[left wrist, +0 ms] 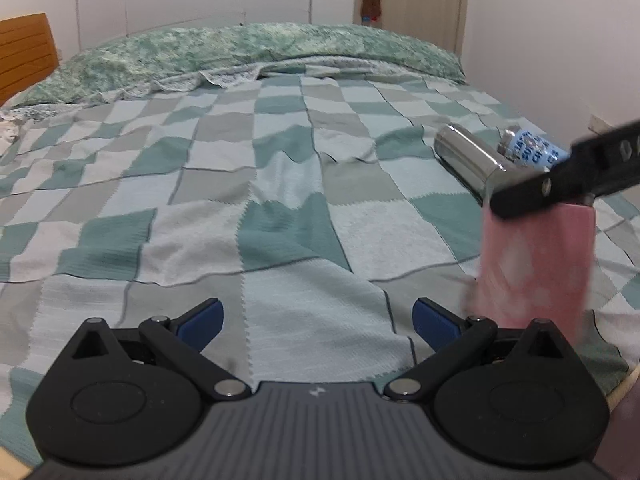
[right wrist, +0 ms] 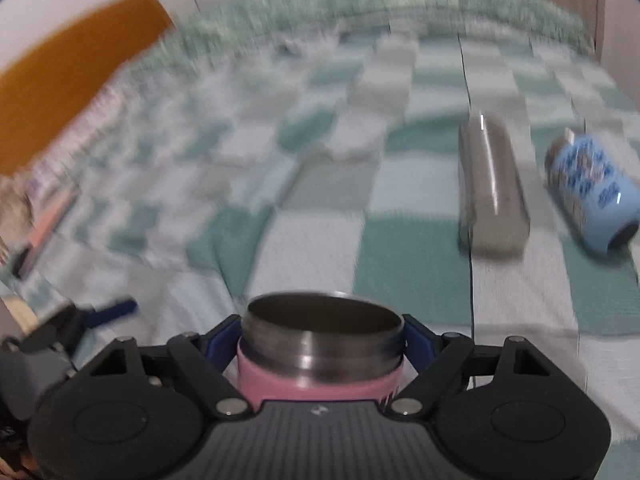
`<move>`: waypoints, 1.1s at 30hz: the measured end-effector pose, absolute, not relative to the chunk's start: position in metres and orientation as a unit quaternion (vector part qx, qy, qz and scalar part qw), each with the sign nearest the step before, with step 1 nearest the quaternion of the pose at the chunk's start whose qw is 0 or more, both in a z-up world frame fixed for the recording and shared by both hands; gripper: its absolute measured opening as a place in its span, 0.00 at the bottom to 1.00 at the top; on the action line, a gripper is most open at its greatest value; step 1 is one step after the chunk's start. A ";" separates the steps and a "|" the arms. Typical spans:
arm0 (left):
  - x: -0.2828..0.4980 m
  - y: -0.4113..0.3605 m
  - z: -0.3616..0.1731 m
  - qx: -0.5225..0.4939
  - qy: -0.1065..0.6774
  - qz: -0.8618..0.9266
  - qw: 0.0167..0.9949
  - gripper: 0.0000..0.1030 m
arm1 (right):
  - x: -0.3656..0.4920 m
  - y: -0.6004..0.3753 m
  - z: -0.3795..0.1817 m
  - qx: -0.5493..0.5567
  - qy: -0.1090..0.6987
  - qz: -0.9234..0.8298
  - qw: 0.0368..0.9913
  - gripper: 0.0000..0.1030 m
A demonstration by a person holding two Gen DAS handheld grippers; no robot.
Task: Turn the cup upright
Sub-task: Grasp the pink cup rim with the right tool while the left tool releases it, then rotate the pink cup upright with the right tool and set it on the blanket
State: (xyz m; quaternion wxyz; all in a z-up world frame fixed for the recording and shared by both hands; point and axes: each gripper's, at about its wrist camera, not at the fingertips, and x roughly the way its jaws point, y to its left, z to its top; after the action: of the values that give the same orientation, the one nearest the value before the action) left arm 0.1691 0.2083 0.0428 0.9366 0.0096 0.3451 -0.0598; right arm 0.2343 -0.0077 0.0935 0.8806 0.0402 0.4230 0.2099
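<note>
now the right gripper (right wrist: pixel 322 340) has its fingers clamped on the pink cup (right wrist: pixel 320 364), mouth up, near the bed's (left wrist: pixel 280 168) front right edge. seemingly mid-flip or just righted; next, set it down level and let go. left gripper (left wrist: pixel 318 320) idles wide open.

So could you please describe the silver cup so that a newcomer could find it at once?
On the checked bedspread, look right, where two cups lie on their sides. The silver cup is the left one, plain bare metal, unlike the blue printed cup beside it.
</note>
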 end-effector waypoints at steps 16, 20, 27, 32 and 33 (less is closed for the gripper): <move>0.179 0.232 0.043 -0.005 0.336 -0.004 0.942 1.00 | 0.241 0.064 0.066 -0.078 0.263 0.214 0.937 0.80; 0.180 0.233 0.040 -0.006 0.335 -0.005 0.942 1.00 | 0.241 0.067 0.063 -0.078 0.261 0.211 0.939 0.80; 0.179 0.231 0.041 -0.005 0.330 -0.007 0.944 1.00 | 0.237 0.068 0.061 -0.092 0.247 0.215 0.940 0.81; 0.177 0.228 0.044 -0.004 0.328 -0.009 0.945 1.00 | 0.238 0.064 0.064 -0.079 0.247 0.224 0.940 0.92; 0.177 0.228 0.044 -0.004 0.327 -0.009 0.945 1.00 | 0.237 0.063 0.065 -0.076 0.244 0.225 0.940 0.94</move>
State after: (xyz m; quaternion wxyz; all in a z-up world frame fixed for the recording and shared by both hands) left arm 0.1767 0.2281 0.0441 0.9449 -0.0036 0.3272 -0.0089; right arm 0.2373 0.0632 0.0652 0.9405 -0.0758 0.2436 0.2246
